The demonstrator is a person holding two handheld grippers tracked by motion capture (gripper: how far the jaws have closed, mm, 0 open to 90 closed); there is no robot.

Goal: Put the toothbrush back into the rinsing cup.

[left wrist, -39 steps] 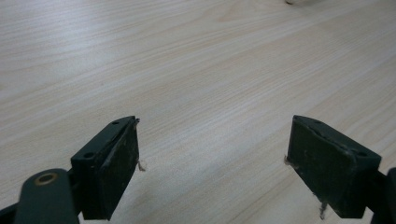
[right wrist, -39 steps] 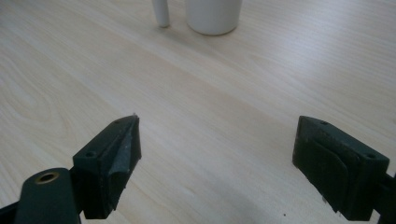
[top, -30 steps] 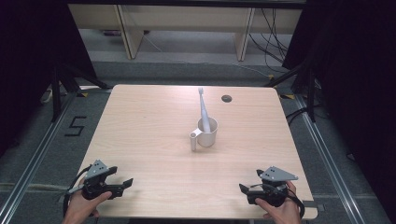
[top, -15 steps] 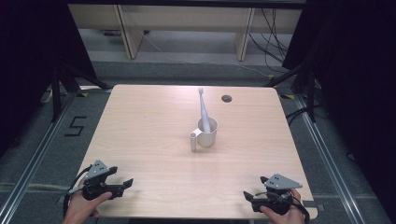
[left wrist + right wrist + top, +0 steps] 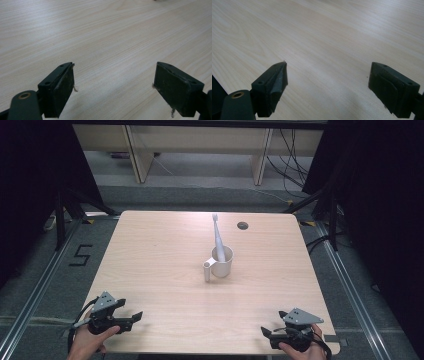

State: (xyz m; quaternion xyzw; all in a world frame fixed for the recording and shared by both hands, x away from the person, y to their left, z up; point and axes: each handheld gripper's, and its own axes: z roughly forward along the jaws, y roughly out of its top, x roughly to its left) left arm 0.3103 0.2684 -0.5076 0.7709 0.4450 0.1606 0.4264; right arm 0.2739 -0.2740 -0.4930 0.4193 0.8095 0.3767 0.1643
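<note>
Your left gripper [image 5: 131, 318] sits at the table's [image 5: 150, 250] near left corner, jaws spread wide over bare wood. The cup [image 5: 222, 261] holding a toothbrush [image 5: 217, 237] stands mid-table, well apart from both. Your right gripper [image 5: 266, 333], near right, gapes empty too.

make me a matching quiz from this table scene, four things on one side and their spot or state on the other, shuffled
Things:
1. toothbrush
2. cup
3. left gripper
4. round hole

Places or states:
A. near the table's middle, handle toward the person
B. at the table's far edge
C. standing tilted inside the cup
D. open, at the near left corner

Pairs: 1-C, 2-A, 3-D, 4-B
</note>
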